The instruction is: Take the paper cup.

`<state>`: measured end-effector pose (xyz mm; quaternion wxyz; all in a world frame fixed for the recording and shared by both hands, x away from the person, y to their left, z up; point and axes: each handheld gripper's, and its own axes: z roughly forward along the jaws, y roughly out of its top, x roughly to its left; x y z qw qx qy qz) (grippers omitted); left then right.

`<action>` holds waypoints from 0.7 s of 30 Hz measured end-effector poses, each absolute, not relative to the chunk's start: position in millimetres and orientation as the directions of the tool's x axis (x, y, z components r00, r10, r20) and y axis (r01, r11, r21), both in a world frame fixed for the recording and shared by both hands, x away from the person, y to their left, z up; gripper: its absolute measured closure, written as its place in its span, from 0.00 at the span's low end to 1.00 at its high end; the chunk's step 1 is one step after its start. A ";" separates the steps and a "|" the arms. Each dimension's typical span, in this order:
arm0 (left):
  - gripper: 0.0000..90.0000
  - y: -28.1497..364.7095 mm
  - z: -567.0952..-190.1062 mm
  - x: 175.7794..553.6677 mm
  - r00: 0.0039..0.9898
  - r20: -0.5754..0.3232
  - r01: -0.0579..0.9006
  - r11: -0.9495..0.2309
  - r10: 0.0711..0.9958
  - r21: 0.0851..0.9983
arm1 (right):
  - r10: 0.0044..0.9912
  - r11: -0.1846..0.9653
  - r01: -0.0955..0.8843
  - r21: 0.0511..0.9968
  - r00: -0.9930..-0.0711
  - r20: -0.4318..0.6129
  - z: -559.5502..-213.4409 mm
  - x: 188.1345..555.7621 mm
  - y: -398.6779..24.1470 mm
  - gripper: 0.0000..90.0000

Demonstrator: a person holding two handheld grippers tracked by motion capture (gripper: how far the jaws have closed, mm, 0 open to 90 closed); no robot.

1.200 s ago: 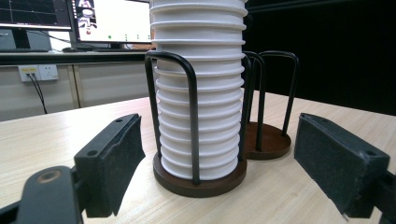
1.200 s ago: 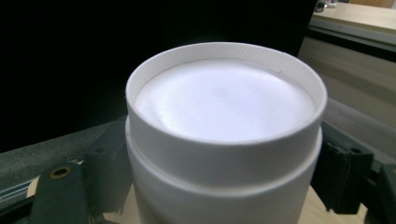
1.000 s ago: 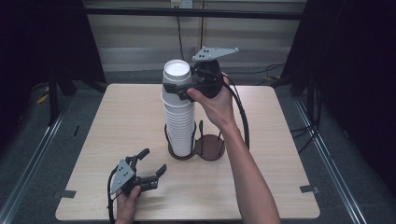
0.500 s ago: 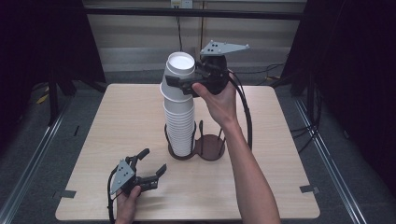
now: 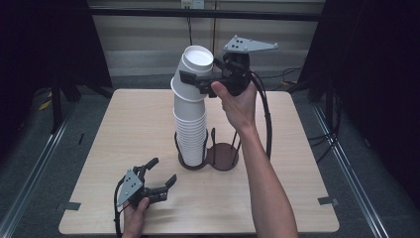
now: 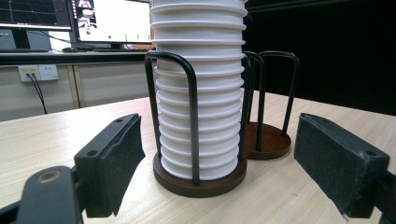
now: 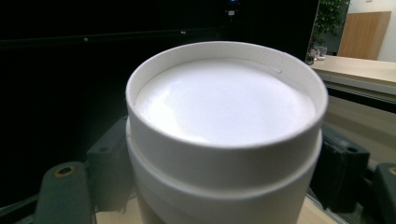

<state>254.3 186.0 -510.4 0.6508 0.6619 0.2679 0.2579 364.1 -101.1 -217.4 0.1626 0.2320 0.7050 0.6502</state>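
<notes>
Light wood table [image 5: 124, 124], dark room around. Near edge: left gripper [image 5: 157, 183] rests, jaws apart, empty, bare tabletop around it. Mid-table: upside-down cup stack [image 5: 190, 134] upright in wire holder [image 5: 218, 158]. Top cup [image 5: 195, 69] tilts right, clamped by right gripper [image 5: 198, 82].

A lab or recording room is showing here. A bare light-wood table [image 5: 124, 134] is standing alone on grey carpet, with dark curtains [image 5: 376, 74] hanging on both sides. Tape marks [image 5: 328, 201] are sitting by the table's corners. Behind it, computer monitors [image 6: 112, 21] are glowing on a desk, and wall sockets [image 6: 38, 72] are feeding cables.
</notes>
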 end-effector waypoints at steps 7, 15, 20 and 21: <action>0.17 186.0 -510.4 254.4 0.724 -0.007 0.019 -0.009 0.690 1.000 | 0.528 0.016 0.102 0.995 -0.846 0.079 -213.9 360.2 -107.4 0.24; 0.17 186.0 -510.4 254.4 0.723 -0.008 0.019 -0.009 0.690 1.000 | 0.528 -0.017 0.084 0.996 -0.845 0.080 -208.4 353.4 -118.9 0.24; 0.17 186.0 -510.4 254.4 0.724 -0.007 0.019 -0.009 0.690 1.000 | 0.532 -0.025 0.082 0.996 -0.843 0.083 -205.9 351.4 -125.1 0.24; 0.17 186.0 -510.4 254.4 0.724 -0.007 0.019 -0.009 0.690 1.000 | 0.531 -0.027 0.082 0.996 -0.843 0.084 -205.5 351.0 -127.1 0.24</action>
